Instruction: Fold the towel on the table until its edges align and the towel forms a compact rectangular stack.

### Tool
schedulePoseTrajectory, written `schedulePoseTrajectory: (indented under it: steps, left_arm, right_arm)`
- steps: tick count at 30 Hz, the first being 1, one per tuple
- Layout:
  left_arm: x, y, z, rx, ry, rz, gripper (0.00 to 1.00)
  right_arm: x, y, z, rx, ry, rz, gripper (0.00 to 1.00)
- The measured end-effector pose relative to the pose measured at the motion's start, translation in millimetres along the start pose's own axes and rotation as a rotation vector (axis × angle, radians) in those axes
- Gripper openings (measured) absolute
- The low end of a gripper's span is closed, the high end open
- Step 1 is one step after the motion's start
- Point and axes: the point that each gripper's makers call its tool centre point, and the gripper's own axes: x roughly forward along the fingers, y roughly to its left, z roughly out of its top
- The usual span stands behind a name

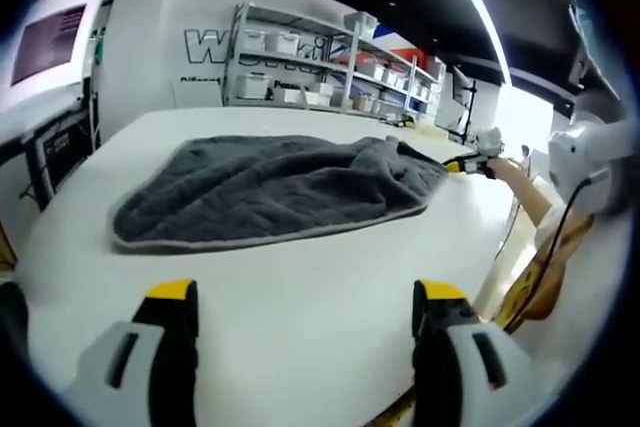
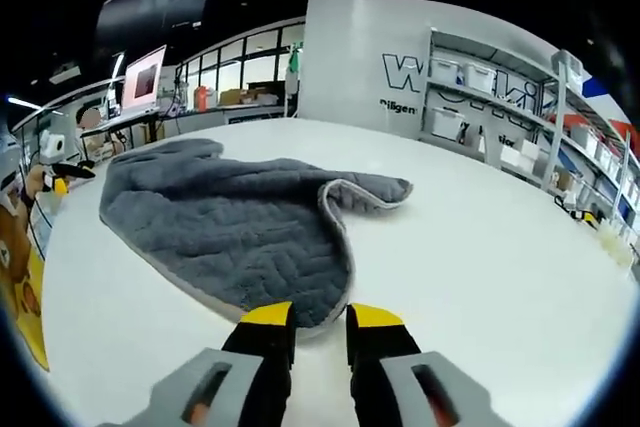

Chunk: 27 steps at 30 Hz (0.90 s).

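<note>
On the white desk (image 2: pixel 480 277) the soft, limp towel (image 2: pixel 230 237) is pinched at its hem by the right tongs (image 2: pixel 318 332), left tongs (image 1: pixel 305 302) wide open, empty.

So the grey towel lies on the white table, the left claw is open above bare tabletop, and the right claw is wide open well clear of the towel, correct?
Not quite. In the right gripper view the right claw is nearly closed at the towel's pale edge, apparently pinching it. The rest stands: grey towel on the white table, and the left claw open above bare tabletop in the left gripper view.
</note>
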Motion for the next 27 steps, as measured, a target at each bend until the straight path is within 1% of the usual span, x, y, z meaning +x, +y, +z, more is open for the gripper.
schedulePoseTrajectory:
  steps: [7, 10, 14, 16, 21, 27]
  left_arm:
    - [1.0, -0.2, -0.5, -0.002, 0.000, 0.000, 0.93]
    - [1.4, -0.7, -0.9, -0.004, -0.001, -0.001, 0.93]
    - [0.9, -0.5, -0.9, -0.005, -0.003, 0.001, 0.93]
    - [0.6, 0.0, -0.6, -0.005, -0.003, 0.003, 0.93]
    - [0.4, 0.0, -0.2, -0.005, -0.004, 0.003, 0.93]
    - [0.5, 1.1, 0.1, -0.006, -0.004, 0.004, 0.93]
  right_arm:
    - [-0.2, -2.7, -1.5, -0.014, 0.002, -0.014, 0.13]
    - [-0.6, -3.3, -1.4, -0.027, -0.004, -0.021, 0.06]
    - [-3.1, -2.9, 2.3, -0.039, -0.016, -0.034, 0.03]
    - [-4.9, -3.4, 4.2, -0.067, -0.015, -0.054, 0.03]
    - [-12.0, -1.8, 14.6, -0.102, -0.042, -0.084, 0.02]
    - [-30.6, 2.7, 40.8, -0.143, -0.119, -0.131, 0.02]
